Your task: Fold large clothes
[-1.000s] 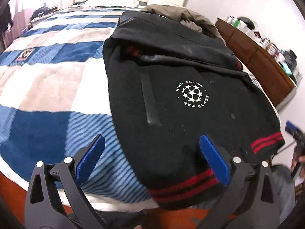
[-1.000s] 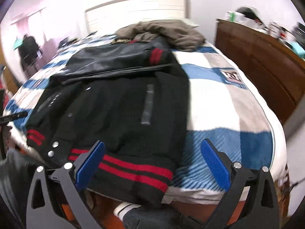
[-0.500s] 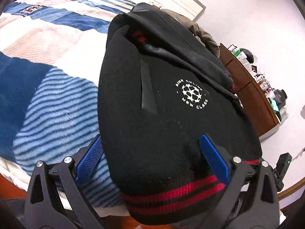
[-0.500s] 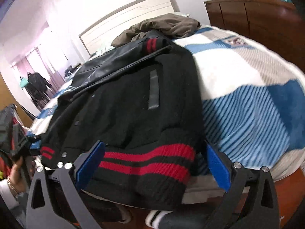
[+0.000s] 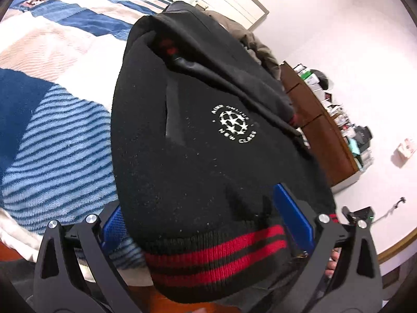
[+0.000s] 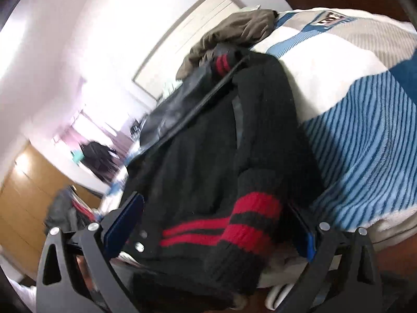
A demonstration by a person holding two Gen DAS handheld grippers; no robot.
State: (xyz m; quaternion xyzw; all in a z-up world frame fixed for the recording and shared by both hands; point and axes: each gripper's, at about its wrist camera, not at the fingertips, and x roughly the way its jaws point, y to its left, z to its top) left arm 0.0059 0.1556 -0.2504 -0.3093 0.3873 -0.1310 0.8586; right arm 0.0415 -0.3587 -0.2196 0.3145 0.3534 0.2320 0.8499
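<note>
A black jacket (image 5: 198,140) with a white star logo and a red-striped hem lies on the bed, its sleeves folded across the body. My left gripper (image 5: 206,224) is open with its blue fingers either side of the hem's left corner (image 5: 216,247). The same jacket (image 6: 203,161) fills the right wrist view, tilted. My right gripper (image 6: 216,224) is open with its blue fingers either side of the hem's right corner (image 6: 250,224), where the striped band bunches up. The hem hangs over the bed's front edge.
A blue, white and beige striped blanket (image 5: 52,135) covers the bed, and it also shows in the right wrist view (image 6: 365,135). A brown garment (image 6: 234,34) lies by the headboard. A cluttered wooden dresser (image 5: 325,135) stands right of the bed.
Both grippers have moved forward and down onto the jacket's hem, which now sits between the fingers of each. Both views have tilted. The fingers stay apart.
</note>
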